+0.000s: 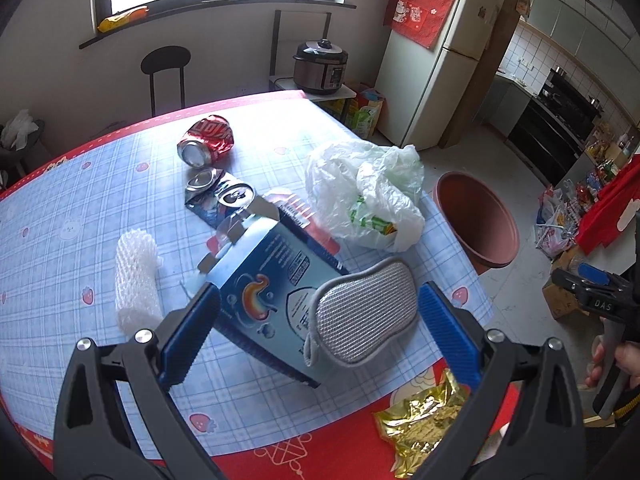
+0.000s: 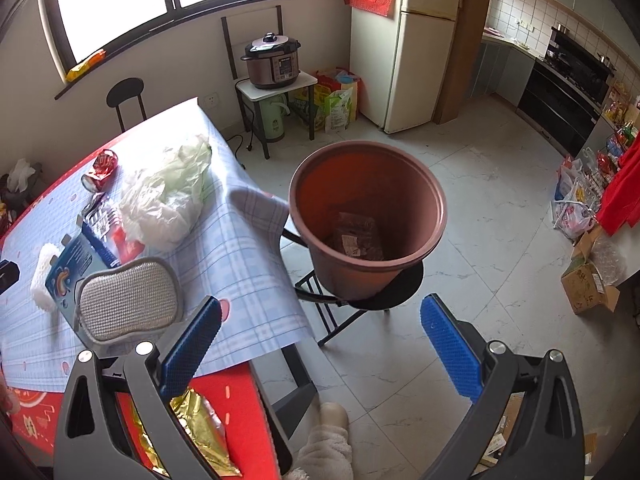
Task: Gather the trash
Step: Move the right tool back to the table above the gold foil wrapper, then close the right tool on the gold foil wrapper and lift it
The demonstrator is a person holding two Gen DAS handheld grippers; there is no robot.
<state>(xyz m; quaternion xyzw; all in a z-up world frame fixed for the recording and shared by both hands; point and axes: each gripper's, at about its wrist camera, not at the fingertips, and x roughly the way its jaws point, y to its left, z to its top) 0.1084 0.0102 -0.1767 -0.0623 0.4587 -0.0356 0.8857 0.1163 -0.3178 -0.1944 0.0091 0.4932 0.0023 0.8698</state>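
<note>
Right now my left gripper (image 1: 316,332) hangs spread wide over the table (image 1: 80,208), holding nothing, its blue pads either side of the grey sponge (image 1: 362,314). That sponge is a rounded mesh pad with a small loop at one end, and it lies on the blue box (image 1: 272,292), a flattened carton with a rainbow swirl printed on it and its flaps open at the far end. Left of the box sits a roll of white foam net (image 1: 136,280). Beyond the box are two crushed cans: a silver one (image 1: 220,194) close to it, a red one (image 1: 206,140) farther off. Right of the box a crumpled white plastic bag (image 1: 364,196) has a green-and-yellow packet showing through its mouth. Nearer me than the box, at the table's red edge, lies a crinkled gold wrapper (image 1: 420,420).

My right gripper (image 2: 320,354) is likewise spread and empty, out past the table edge above the floor. Ahead of it the brown bucket (image 2: 434,216) stands on a black stool (image 2: 400,288) beside the table, and inside, on the bottom, lies one dark wrapper (image 2: 356,236).
</note>
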